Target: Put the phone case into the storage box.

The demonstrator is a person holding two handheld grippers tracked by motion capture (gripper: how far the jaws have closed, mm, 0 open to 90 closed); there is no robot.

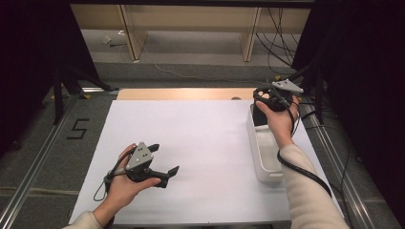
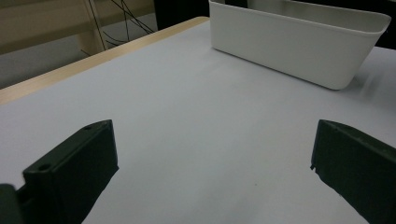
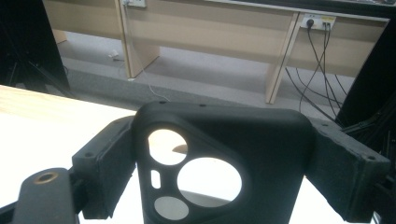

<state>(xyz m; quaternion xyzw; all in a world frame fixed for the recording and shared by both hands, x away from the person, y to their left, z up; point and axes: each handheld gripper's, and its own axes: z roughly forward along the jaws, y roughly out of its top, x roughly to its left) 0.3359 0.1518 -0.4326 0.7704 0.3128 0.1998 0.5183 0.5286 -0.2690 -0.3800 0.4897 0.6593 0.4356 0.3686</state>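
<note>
Phone case (image 3: 224, 163): one, matte black, soft-looking, rounded corners, camera cutout with two large round holes, a smaller round one and a slot; pinched by its side edges between the jaws of the right gripper (image 3: 224, 158), held above the far end of the bin. Largest to smallest: one table (image 1: 191, 143) with a smooth white top and a bare wood strip along its far edge; one white plastic bin (image 1: 263, 152), long, rectangular, rounded corners, smooth glossy walls, at the table's right side, its long axis running away from the person. Two grippers, black, each with a grey three-cornered plate and a trailing cable. Right hand (image 1: 279, 119) reaches out over the bin's far end, cream knit sleeve over the forearm. Left gripper (image 1: 165, 160) sits low over the near-left of the table, held in the left hand (image 1: 126, 183), pointing right toward the bin, jaws spread wide, nothing between them.
</note>
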